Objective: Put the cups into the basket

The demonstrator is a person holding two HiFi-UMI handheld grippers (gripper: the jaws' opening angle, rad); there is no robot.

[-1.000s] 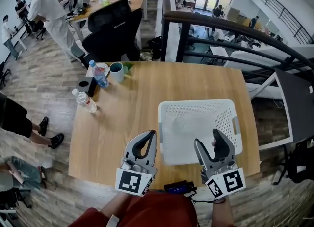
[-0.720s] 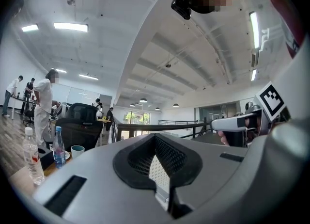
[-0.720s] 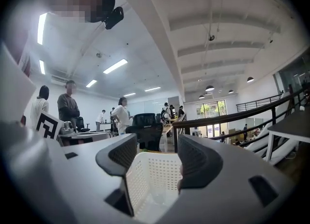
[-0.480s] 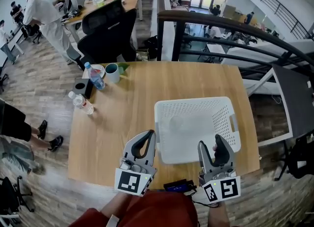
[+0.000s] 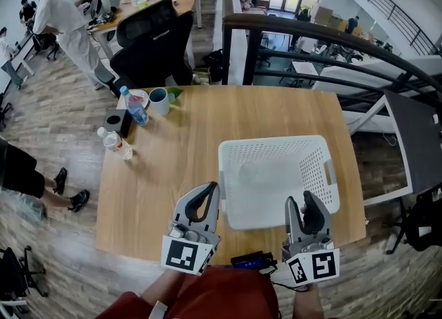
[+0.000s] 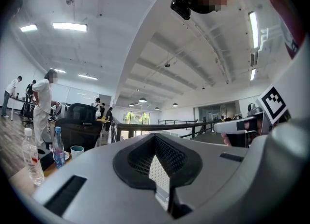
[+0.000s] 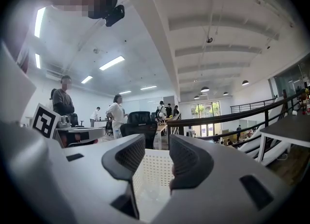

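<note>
Well, right gripper (image 5: 301, 207) jaws closing on nothing by white perforated plastic basket (image 5: 276, 142); left gripper (image 5: 210, 190) pinched shut, empty. Reaching white ceramic mug (image 5: 164, 100) at 11 o'clock may topple neighbouring blue-capped clear bottle (image 5: 136, 107).

Your white perforated basket (image 5: 276, 146) sits upright on the worktop's (image 5: 179, 166) right side, with a clear cup (image 5: 249, 173) inside it.
</note>
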